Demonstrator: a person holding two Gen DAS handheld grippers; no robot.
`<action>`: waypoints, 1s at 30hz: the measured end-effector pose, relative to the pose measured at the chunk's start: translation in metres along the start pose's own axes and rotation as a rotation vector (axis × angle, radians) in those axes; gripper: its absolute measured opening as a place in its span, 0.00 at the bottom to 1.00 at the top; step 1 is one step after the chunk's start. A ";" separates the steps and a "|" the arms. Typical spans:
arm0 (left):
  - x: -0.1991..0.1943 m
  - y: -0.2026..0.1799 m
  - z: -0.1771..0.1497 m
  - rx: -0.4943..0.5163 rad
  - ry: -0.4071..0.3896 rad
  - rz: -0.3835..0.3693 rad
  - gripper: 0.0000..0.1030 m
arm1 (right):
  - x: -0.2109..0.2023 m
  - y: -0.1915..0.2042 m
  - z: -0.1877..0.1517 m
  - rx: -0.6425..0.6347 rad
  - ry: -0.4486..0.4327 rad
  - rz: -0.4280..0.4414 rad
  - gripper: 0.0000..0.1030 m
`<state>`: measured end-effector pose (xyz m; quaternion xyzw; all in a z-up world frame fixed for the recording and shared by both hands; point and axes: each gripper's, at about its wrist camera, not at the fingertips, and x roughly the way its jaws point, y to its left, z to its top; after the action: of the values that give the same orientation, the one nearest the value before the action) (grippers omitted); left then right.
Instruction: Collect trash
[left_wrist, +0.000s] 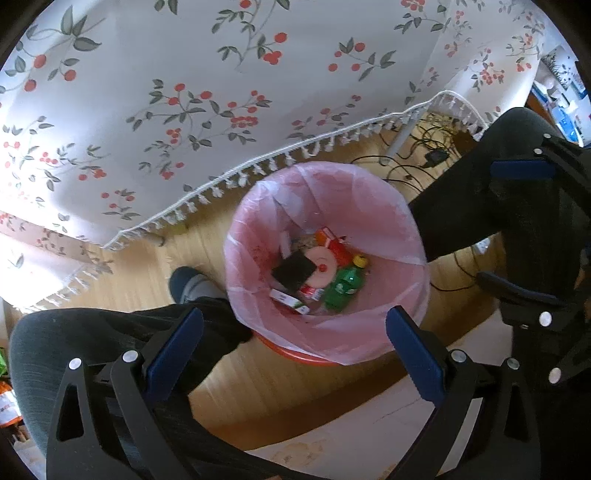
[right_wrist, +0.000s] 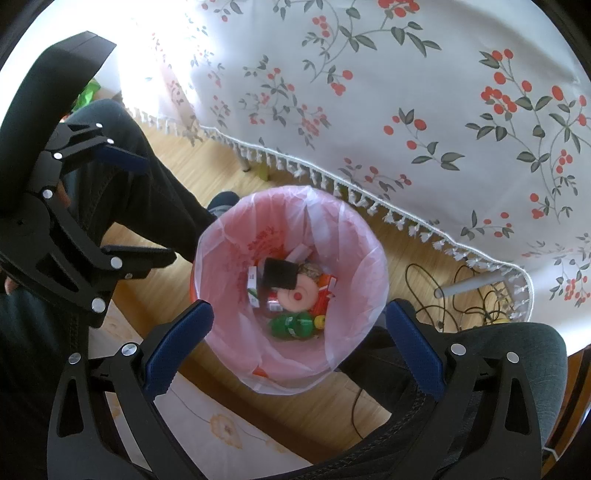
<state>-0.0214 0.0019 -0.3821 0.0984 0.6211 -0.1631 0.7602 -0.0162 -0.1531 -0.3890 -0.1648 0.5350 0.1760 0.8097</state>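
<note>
A red bin lined with a pink bag (left_wrist: 369, 206) (right_wrist: 354, 236) stands on the wood floor beside the table. Inside lie a green bottle (left_wrist: 343, 286) (right_wrist: 293, 325), a black square piece (left_wrist: 293, 273) (right_wrist: 279, 275), a pink round disc (left_wrist: 325, 267) (right_wrist: 299, 293), and red and white cartons (left_wrist: 332, 243) (right_wrist: 253, 286). My left gripper (left_wrist: 295, 325) is open and empty above the bin's near rim. My right gripper (right_wrist: 299, 317) is open and empty, also above the bin. Each gripper shows at the edge of the other's view (left_wrist: 524, 229) (right_wrist: 110, 206).
A table with a white cherry-print cloth and tassel fringe (left_wrist: 147, 122) (right_wrist: 443, 110) overhangs beside the bin. The person's legs (left_wrist: 110, 332) (right_wrist: 147, 184) flank the bin. Black cables (left_wrist: 424, 155) (right_wrist: 472, 295) lie on the floor under the table. A pale rug (right_wrist: 221, 424) lies near.
</note>
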 end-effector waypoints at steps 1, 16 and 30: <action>0.000 -0.001 0.000 -0.001 0.003 -0.009 0.95 | 0.000 0.001 -0.001 -0.001 0.001 0.000 0.94; -0.001 -0.002 -0.005 -0.022 -0.001 -0.003 0.95 | 0.001 0.001 0.000 0.001 0.001 0.000 0.94; 0.004 0.001 -0.006 -0.028 0.030 0.000 0.95 | 0.001 0.001 -0.001 0.000 0.002 0.001 0.94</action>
<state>-0.0257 0.0045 -0.3877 0.0902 0.6347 -0.1530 0.7521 -0.0170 -0.1522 -0.3904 -0.1646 0.5359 0.1761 0.8091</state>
